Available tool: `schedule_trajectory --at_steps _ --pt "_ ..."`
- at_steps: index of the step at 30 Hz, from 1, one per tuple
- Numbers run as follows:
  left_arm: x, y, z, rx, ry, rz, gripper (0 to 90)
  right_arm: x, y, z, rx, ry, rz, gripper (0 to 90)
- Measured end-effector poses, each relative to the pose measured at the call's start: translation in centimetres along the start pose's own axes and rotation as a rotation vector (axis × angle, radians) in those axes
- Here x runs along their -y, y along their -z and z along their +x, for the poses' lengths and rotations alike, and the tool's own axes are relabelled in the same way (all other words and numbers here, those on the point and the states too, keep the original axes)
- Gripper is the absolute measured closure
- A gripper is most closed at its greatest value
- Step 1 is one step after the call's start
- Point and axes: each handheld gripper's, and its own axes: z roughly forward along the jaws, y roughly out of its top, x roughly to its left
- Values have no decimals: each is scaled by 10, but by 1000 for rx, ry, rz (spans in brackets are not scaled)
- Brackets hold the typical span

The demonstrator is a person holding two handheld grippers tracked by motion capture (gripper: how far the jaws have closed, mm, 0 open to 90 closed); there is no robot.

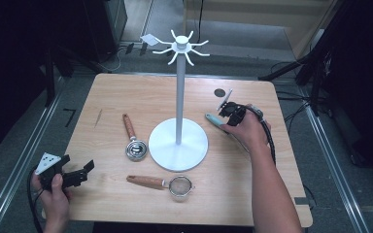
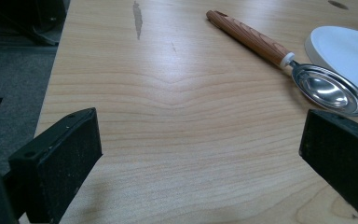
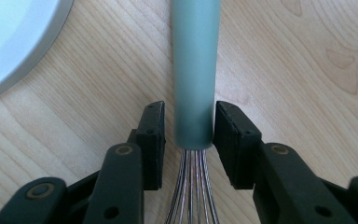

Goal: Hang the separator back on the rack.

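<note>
Whisk point(image 3: 195, 74), with its pale green handle and thin steel wires, lies flat on the bench point(image 1: 126, 92) just to the right of the white utensil stand point(image 1: 178, 141), and the right claw point(image 3: 189, 140) straddles the lower end of the handle, where the wires enter it. The right pad touches the handle's side, while a sliver of gap shows by the left pad, so the jaws look narrowed around the handle but not yet clamped; the grip is best judged as not quite made. To do this step well, the person should finish closing squarely on the solid handle, not on the wires below it, which would flex and let the whisk swing. Keeping the handle centred between the pads, so that both meet it together, should stop it rolling sideways across the wood. A firm, even squeeze before any lift seems wise, since the smooth round handle could slip. The stand's base sits close by at the left, so the lift should go straight up first. The left claw point(image 1: 80, 174) rests open and empty near the bench's near-left corner, its jaws wide apart, with the wooden-handled scoop point(image 2: 307, 74) ahead of it. A small strainer point(image 1: 172, 184) with a wooden handle lies nearer the front edge.
</note>
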Motion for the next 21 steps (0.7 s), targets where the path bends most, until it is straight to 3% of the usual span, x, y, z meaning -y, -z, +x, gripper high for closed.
schedule_trajectory --at_steps 6,11,17,18,21 --pt "0 0 0 0 -8 1 0 -6 -8 1 1 9 48 686" --pt "0 0 0 -1 -6 2 0 -9 -17 -3 -29 -14 93 697" --pt "0 0 0 0 -2 2 0 -14 -18 -2 -35 -13 107 695" --pt "0 -1 0 -1 0 2 0 -15 -19 -3 -40 -39 120 690" --pt "0 0 0 0 1 1 0 -16 -19 -3 -39 -49 124 688"
